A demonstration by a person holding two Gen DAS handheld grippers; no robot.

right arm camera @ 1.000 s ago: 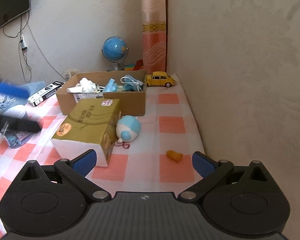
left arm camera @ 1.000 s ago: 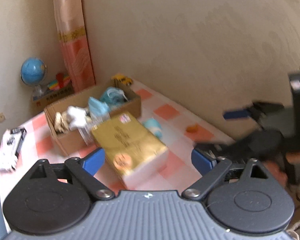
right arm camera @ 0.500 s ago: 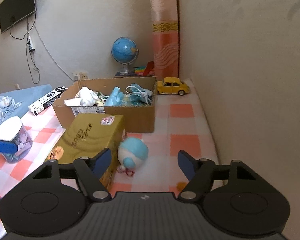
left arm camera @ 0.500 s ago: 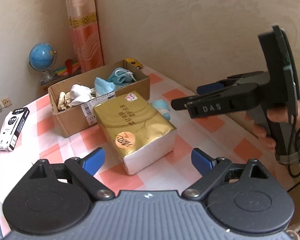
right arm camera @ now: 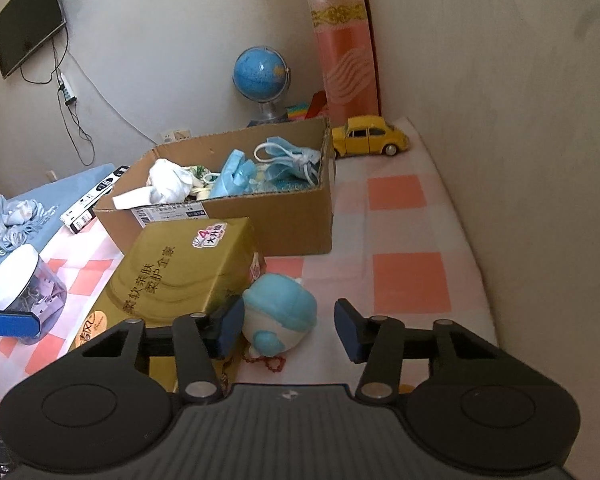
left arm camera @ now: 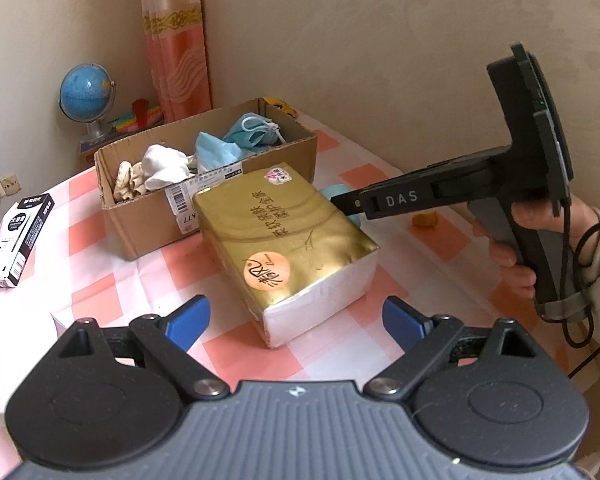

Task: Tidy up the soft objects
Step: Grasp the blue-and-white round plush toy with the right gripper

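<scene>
Checked tablecloth (right arm camera: 410, 288), right gripper (right arm camera: 286, 330) fingers spread around blue plush (right arm camera: 280, 316), left gripper (left arm camera: 296, 320) wide open, empty

The right tongs (left arm camera: 342, 205) carry white capitals "DAS" along one arm. The gold tissue pack (left arm camera: 284, 236) bears a column of dark Chinese characters on its top face, an orange round emblem with a stylised logo near one end, and a pink-and-white sticker (right arm camera: 208, 239) showing the numeral "4" with Chinese characters. The cardboard box (left arm camera: 148, 216) has a white barcode label (left arm camera: 186, 205); "LL" is readable, the rest too small. The black-and-white carton (left arm camera: 18, 242) shows print too small to read.
</scene>
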